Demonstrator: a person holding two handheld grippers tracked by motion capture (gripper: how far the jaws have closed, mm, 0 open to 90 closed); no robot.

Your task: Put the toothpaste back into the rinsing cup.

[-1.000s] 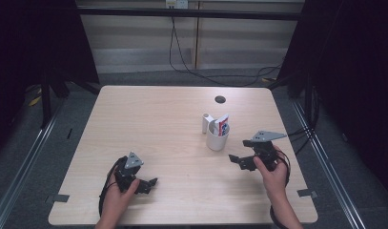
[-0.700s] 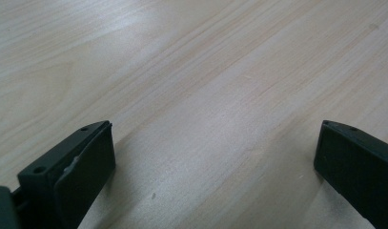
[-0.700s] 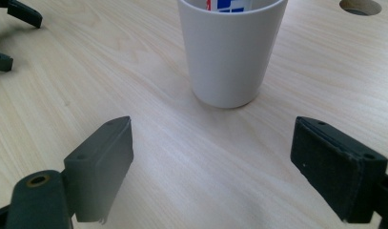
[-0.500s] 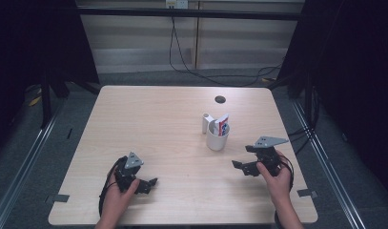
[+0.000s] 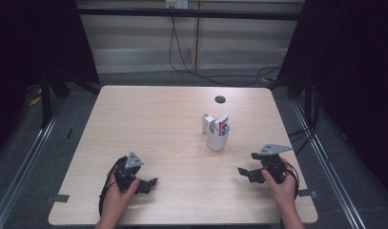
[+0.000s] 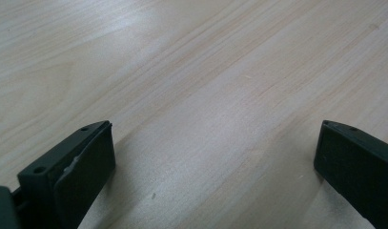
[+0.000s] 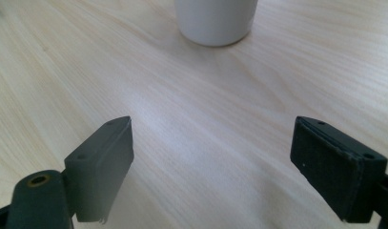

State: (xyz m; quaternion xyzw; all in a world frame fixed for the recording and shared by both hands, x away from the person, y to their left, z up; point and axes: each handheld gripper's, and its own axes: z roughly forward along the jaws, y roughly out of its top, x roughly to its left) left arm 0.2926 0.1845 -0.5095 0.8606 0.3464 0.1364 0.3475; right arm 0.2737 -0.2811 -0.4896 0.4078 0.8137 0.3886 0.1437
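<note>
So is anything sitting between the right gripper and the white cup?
Nothing visible does. Bare table lies between the open right gripper and the white cup, which stands straight ahead of its jaws.

Pale wood-grain table (image 5: 148, 124) (faint sheen), smooth white cup (image 5: 217, 139), matt black jaws.

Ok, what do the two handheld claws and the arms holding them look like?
Both are black. The left claw and right claw each carry a grey three-cornered plate on top, with a black cable looping by the hand. Up close, the jaws are flat, matte black blocks with small holes near their edges. The forearms are bare, with no sleeves visible.
</note>
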